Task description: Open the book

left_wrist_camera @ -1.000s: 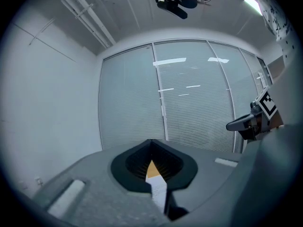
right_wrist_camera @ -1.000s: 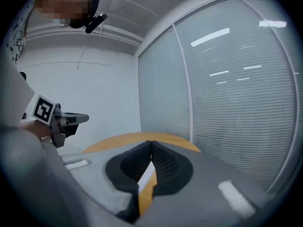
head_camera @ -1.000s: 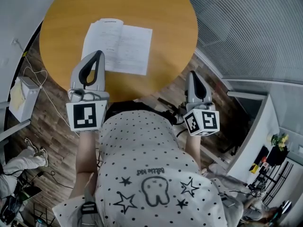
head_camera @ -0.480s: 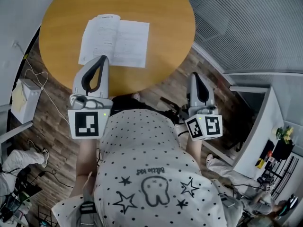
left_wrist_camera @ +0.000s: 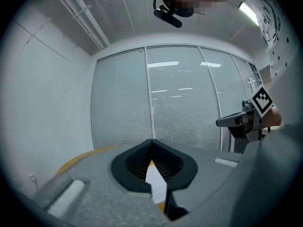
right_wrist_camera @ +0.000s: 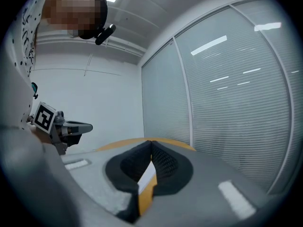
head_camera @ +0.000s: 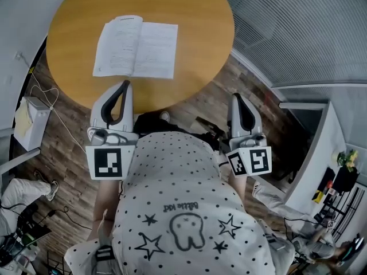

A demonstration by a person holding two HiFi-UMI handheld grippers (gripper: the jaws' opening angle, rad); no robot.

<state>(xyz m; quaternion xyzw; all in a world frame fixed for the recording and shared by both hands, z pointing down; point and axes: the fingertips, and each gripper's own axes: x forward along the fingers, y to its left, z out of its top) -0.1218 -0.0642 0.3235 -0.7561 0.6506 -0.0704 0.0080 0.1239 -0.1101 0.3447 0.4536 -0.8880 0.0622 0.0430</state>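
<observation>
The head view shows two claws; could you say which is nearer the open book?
The left claw: its tip overlaps the table edge just below the book, while the right claw hangs over the floor.

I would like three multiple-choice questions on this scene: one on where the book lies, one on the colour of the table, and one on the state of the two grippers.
1. Where does the book lie?
A. on the round table
B. on the floor
C. on a chair

2. What colour is the table top?
A. white
B. orange-brown
C. black

3. How are the left gripper and the right gripper?
A. both wide open
B. both shut, holding nothing
C. both shut on the book

Answers:
1 A: the head view shows it lying open on the table top.
2 B: the bare top around the book is orange-brown.
3 B: in each gripper view the pads meet, and the book lies apart from them.
</observation>
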